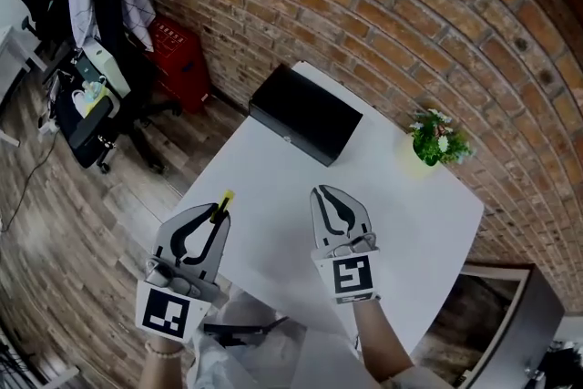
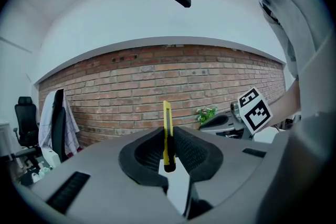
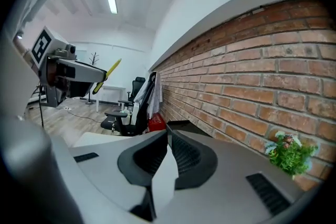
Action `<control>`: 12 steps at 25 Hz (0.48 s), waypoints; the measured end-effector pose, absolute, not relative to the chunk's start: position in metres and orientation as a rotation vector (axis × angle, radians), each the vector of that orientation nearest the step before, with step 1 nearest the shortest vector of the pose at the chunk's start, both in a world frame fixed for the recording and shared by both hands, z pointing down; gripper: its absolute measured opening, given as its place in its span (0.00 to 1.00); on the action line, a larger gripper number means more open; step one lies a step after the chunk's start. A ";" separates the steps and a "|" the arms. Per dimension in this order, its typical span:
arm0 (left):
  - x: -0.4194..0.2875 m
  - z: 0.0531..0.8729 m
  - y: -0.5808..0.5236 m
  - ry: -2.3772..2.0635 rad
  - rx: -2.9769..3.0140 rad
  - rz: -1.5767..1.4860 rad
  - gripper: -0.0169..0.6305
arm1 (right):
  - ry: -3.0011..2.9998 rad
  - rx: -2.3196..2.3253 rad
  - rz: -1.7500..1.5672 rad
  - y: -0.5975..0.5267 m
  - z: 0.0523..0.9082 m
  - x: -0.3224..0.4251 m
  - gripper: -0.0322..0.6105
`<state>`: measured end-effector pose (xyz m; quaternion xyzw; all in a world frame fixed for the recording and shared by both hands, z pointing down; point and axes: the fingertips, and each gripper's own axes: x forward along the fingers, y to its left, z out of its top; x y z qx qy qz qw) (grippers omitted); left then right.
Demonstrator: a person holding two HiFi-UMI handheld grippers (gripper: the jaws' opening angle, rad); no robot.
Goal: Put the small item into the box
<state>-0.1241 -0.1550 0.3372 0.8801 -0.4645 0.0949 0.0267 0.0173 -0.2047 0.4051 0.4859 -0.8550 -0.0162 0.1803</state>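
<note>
My left gripper [image 1: 217,216] [image 2: 168,136] is shut on a yellow utility knife [image 1: 222,204] [image 2: 167,134], which sticks up past the jaw tips. It hangs over the near left edge of the white table [image 1: 273,187]. The black box [image 1: 305,113] lies closed at the table's far side by the brick wall. Just right of the left gripper, my right gripper [image 1: 330,196] [image 3: 168,132] hovers over the table, shut with nothing in it. In the right gripper view the left gripper [image 3: 79,73] shows at left with the yellow utility knife [image 3: 107,75], and the black box [image 3: 181,123] peeks beyond the jaws.
A small potted plant [image 1: 437,141] [image 2: 207,114] [image 3: 290,155] stands at the table's far right. An office chair draped with clothes [image 1: 105,23] and a red crate [image 1: 178,59] stand on the wooden floor to the left. The brick wall [image 1: 410,5] runs behind the table.
</note>
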 end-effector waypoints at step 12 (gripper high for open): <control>-0.148 0.373 -0.218 -1.347 2.742 0.352 0.13 | -2.336 1.455 0.251 -0.272 0.476 -0.015 0.14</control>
